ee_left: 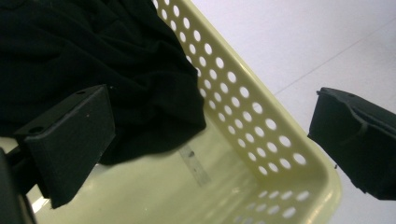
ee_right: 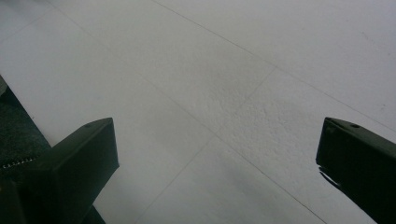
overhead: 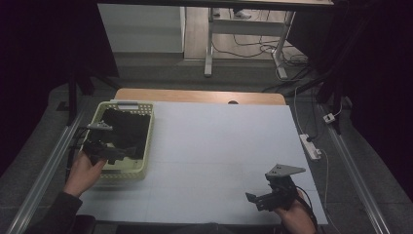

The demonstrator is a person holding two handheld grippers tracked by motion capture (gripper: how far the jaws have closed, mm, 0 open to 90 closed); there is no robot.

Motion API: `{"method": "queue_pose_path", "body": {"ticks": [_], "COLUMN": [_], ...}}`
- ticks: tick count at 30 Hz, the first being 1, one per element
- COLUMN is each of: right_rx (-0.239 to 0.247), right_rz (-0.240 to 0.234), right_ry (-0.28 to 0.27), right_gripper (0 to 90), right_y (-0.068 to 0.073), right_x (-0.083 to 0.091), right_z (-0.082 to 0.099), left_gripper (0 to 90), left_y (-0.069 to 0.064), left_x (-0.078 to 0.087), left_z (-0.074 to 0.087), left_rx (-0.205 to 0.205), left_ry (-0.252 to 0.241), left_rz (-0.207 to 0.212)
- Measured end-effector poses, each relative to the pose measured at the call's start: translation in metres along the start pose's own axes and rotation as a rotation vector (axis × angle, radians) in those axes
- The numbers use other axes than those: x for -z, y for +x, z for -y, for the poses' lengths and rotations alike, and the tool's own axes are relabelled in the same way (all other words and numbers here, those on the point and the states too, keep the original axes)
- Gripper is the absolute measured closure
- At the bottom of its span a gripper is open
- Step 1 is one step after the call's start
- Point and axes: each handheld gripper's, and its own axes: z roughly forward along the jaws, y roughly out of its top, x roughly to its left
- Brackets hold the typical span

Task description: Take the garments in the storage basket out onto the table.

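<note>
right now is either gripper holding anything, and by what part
Nothing is held. The left gripper is open over the basket, one jaw above the black cloth, the other outside the wall. The right gripper is open over the bare table.

Black grippers with blocky jaws, grey triangular plates; dark sleeve.

Pale yellow plastic basket, upper left of the frame, dotted with round holes; plain black crumpled cloth inside; white table sheet faintly lined.
</note>
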Motion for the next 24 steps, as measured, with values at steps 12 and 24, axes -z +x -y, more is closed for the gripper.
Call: {"method": "queue_pose_path", "body": {"ticks": [12, 24], "right_rx": [0.005, 0.006], "right_rz": [-0.002, -0.005], "right_ry": [0.009, 0.016], "right_gripper": [0.0, 0.0], "right_y": [0.0, 0.0], "right_x": [-0.001, -0.001], "right_z": [0.0, 0.0], "left_gripper": [0.5, 0.4], "left_y": [0.015, 0.033], "left_x": [-0.017, -0.034], "left_z": [-0.023, -0.043], "left_rx": [-0.013, -0.028], "left_ry": [0.055, 0.093], "left_rz": [-0.006, -0.068]}}
